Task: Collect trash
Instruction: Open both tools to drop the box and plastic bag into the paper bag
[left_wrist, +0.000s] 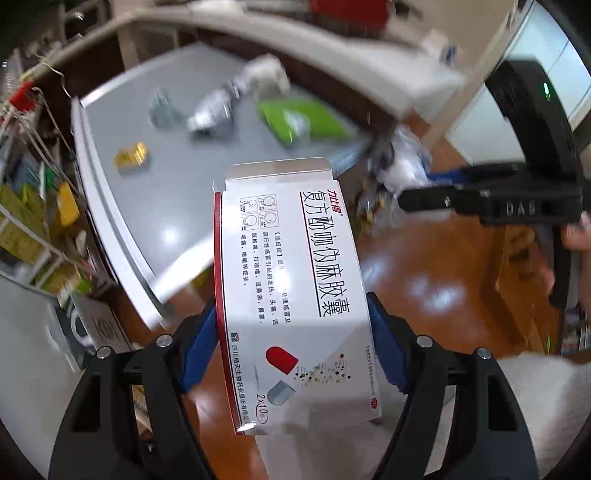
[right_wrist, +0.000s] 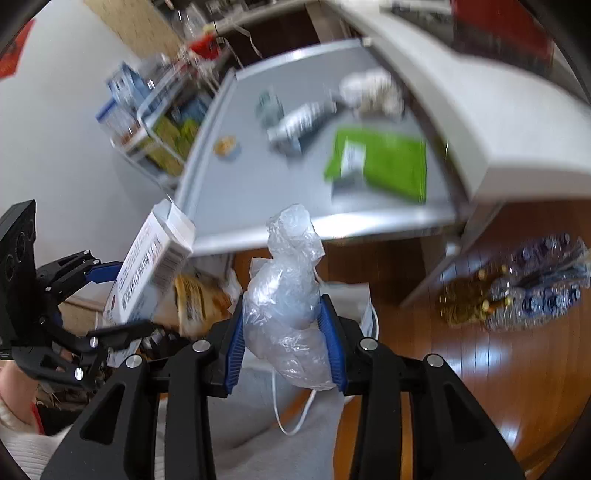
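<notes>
While green packet (right_wrist: 384, 162) litters the table (right_wrist: 229, 184), left gripper (left_wrist: 291, 347) clamps medicine box (left_wrist: 291, 295), right gripper (right_wrist: 288, 332) clamps crumpled plastic (right_wrist: 288, 291).

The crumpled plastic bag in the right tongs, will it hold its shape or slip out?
The plastic bag looks thin and crinkled, so probably floppy and very light. Its glossy film may slip, though the right tongs squeeze it firmly between the blue pads.

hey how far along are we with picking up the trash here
Partway. In hand: the left gripper holds a medicine box and the right gripper a crumpled plastic bag, jaws closed on each. Left on the grey table: a green packet, a gold wrapper, a crushed bottle and crumpled paper.
</notes>
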